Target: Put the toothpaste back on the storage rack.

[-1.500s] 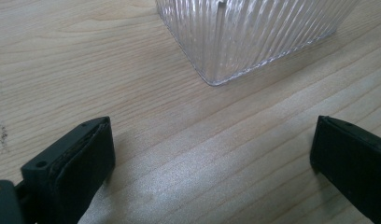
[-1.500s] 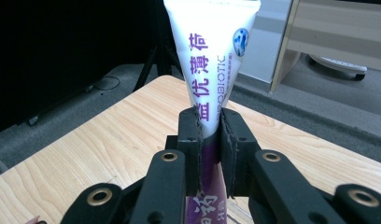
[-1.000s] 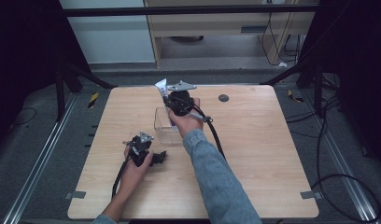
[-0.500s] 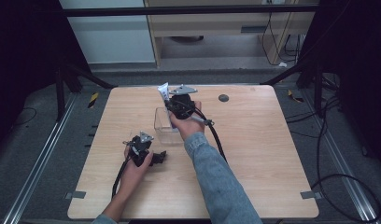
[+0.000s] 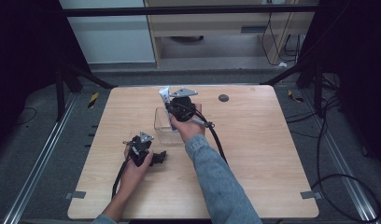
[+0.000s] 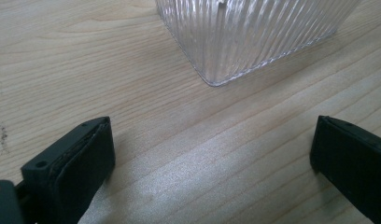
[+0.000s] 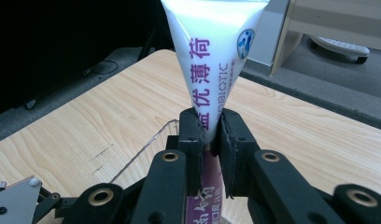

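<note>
Right gripper (image 7: 208,135) clamped on toothpaste tube (image 7: 212,70) above clear container (image 5: 163,125) near table's far edge; left gripper (image 6: 212,154) wide, empty. Risk: tube snagging rim, tipping container.

White tube (image 7: 212,56) with purple lettering; clear ribbed container (image 6: 254,32); black claws.

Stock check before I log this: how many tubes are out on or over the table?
1: a white tube, clamped in the right gripper above the clear container. Inside the container, more could be hidden.
</note>
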Action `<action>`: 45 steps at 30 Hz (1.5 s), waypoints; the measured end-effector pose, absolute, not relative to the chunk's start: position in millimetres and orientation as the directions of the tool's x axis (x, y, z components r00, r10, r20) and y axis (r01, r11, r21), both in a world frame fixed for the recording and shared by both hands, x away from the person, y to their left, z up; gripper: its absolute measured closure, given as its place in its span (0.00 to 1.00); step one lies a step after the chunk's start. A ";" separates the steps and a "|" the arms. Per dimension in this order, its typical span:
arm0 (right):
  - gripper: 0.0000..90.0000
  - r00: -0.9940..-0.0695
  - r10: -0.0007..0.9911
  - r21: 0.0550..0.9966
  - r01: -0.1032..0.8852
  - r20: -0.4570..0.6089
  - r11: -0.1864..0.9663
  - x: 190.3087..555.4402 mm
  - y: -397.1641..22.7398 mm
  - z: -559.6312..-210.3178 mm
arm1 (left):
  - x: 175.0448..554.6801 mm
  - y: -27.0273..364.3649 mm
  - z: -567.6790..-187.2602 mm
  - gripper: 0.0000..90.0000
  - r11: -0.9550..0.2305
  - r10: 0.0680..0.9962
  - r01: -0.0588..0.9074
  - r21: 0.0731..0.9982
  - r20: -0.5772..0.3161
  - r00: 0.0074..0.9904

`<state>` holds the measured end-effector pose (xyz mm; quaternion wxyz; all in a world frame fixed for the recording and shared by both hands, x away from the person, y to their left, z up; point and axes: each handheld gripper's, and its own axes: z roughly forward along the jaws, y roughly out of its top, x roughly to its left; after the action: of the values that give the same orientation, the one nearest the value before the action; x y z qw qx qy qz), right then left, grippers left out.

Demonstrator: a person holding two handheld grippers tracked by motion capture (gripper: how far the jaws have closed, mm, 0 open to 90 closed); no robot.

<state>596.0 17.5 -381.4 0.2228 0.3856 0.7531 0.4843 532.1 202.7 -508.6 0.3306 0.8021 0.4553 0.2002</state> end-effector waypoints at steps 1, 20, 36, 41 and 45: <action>0.89 -0.603 0.797 0.901 0.366 0.039 0.233 595.9 17.4 -381.7 | 532.1 202.7 -508.6 0.00 -0.367 0.863 0.598 0.713 0.020 0.505; 0.89 -0.611 0.791 0.893 0.373 0.033 0.251 592.2 18.4 -388.6 | 532.3 202.6 -508.5 0.00 -0.368 0.862 0.598 0.712 0.021 0.506; 0.89 -0.617 0.786 0.887 0.381 0.033 0.262 590.2 21.0 -394.4 | 532.2 202.6 -508.5 0.00 -0.367 0.863 0.598 0.712 0.021 0.505; 0.89 -0.619 0.785 0.885 0.383 0.033 0.264 590.0 21.9 -395.8 | 532.2 202.6 -508.5 0.00 -0.367 0.863 0.598 0.712 0.021 0.505; 0.89 -0.621 0.783 0.884 0.383 0.032 0.268 589.7 22.2 -396.9 | 532.3 202.6 -508.5 0.00 -0.368 0.863 0.598 0.712 0.021 0.506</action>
<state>589.7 22.2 -396.9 0.2124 0.3799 0.7673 0.4710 532.3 202.6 -508.5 0.3303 0.8023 0.4550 0.2004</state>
